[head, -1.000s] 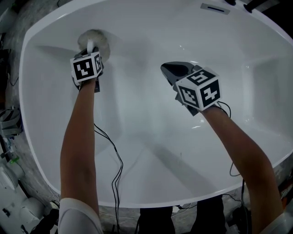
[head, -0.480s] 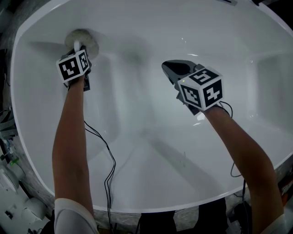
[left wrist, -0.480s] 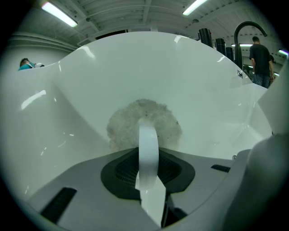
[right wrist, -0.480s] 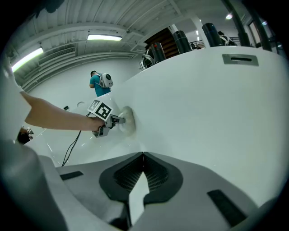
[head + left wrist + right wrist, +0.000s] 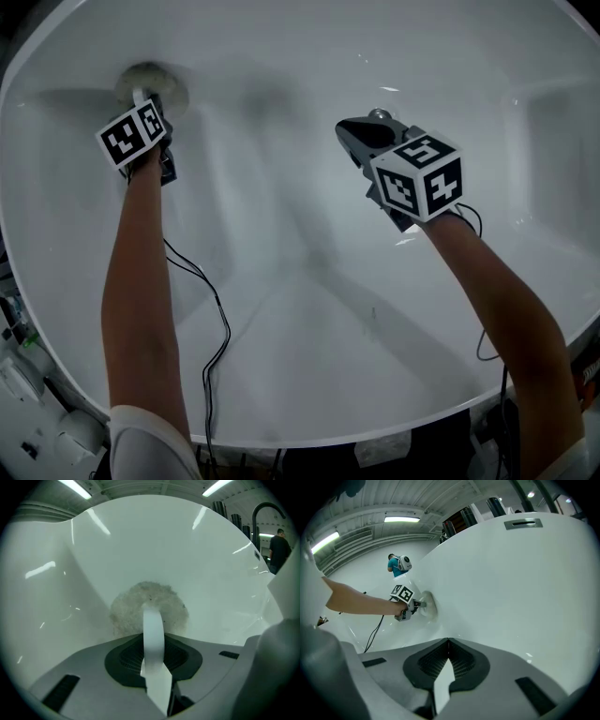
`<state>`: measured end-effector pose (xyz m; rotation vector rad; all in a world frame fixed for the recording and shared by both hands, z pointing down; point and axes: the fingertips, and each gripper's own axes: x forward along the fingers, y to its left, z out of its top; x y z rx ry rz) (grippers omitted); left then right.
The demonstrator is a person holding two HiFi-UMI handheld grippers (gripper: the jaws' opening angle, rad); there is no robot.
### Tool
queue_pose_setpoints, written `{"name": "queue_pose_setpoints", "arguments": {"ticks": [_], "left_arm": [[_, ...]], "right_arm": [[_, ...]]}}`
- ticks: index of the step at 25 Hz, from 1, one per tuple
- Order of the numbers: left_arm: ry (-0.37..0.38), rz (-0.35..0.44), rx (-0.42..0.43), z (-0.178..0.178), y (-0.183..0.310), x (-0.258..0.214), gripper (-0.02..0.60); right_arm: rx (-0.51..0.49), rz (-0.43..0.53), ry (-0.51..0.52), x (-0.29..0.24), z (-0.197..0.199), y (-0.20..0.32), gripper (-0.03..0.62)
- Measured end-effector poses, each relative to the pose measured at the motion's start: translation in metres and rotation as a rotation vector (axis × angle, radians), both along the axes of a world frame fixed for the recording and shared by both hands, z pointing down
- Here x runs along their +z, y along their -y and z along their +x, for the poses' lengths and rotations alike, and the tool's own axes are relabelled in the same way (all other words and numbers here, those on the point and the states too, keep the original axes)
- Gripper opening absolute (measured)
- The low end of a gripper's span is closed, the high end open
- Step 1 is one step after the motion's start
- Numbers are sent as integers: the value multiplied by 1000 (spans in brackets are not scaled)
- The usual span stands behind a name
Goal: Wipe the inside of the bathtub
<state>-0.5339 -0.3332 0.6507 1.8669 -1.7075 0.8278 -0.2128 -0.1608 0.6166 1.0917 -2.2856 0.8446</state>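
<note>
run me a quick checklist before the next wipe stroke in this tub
1. Grip on the pad: ok. The left gripper has its jaws shut on the white strap of the round scrub pad.
2. Pad contact: ok. The pad lies flat against the bathtub wall.
3. Right gripper out of the path: ok. It hovers well apart from the pad, jaws shut on nothing.
4. Cable: ok. It trails back toward the near rim, away from the pad.
5. Pad wet or soapy enough: cannot tell.
</note>
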Motion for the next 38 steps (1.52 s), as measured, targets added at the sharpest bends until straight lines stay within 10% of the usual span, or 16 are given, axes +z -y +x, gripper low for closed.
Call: {"name": "queue_pose_setpoints", "arguments": {"ticks": [11,38], "left_arm": [[-51,-69,-38,-14,-2,49,94],[-145,-97,-7,198,-19,74,94]], "right_arm": [[27,-19,-2,18,-19,6,20],[111,-3,19,17,154,1,20]]}}
